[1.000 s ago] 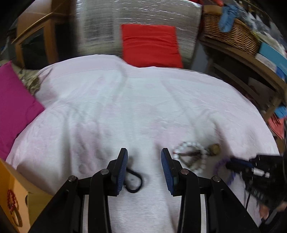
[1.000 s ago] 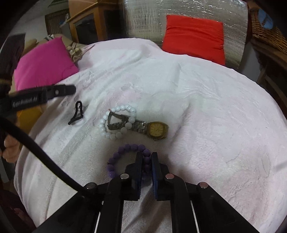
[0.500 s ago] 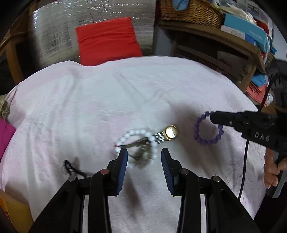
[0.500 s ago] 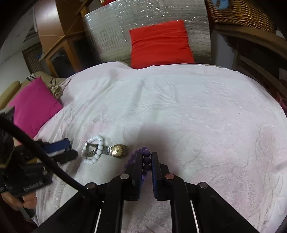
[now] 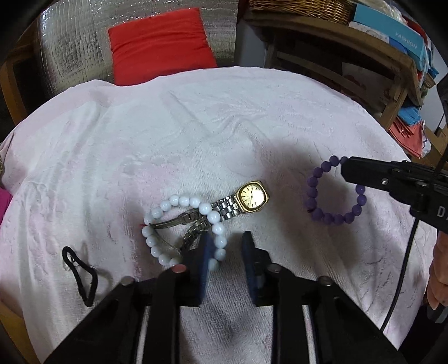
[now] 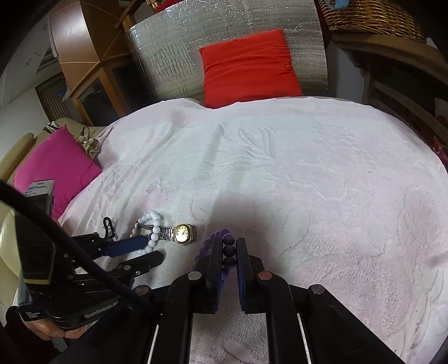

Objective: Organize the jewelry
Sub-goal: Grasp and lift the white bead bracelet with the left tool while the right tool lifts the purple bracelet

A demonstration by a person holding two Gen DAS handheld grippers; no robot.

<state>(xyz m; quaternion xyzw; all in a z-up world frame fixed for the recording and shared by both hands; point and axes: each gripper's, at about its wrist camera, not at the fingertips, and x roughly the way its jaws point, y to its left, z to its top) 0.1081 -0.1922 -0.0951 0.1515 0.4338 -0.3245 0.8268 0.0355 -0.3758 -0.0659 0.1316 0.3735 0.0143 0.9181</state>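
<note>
A white bead bracelet (image 5: 179, 226) lies tangled with a gold watch (image 5: 252, 196) on the pale pink towel (image 5: 196, 126). My left gripper (image 5: 225, 246) is open, low over the towel, with the bracelet's near edge between its fingers. A purple bead bracelet (image 5: 330, 215) lies to the right. My right gripper (image 6: 227, 252) is shut on its beads (image 6: 229, 249) at the towel. The watch (image 6: 183, 233) and white bracelet (image 6: 152, 229) also show in the right wrist view, with the left gripper (image 6: 145, 249) over them.
A black hair tie (image 5: 84, 274) lies at the left of the towel. A red cushion (image 5: 159, 44) leans on a silver backrest behind. A pink cushion (image 6: 53, 170) is at the left. A wooden shelf with a wicker basket (image 6: 369, 16) stands at the right.
My left gripper swung right from the hair tie to the white bracelet and came down on it. My right gripper drew the purple bracelet right, away from the watch, and its jaws stand slightly wider.
</note>
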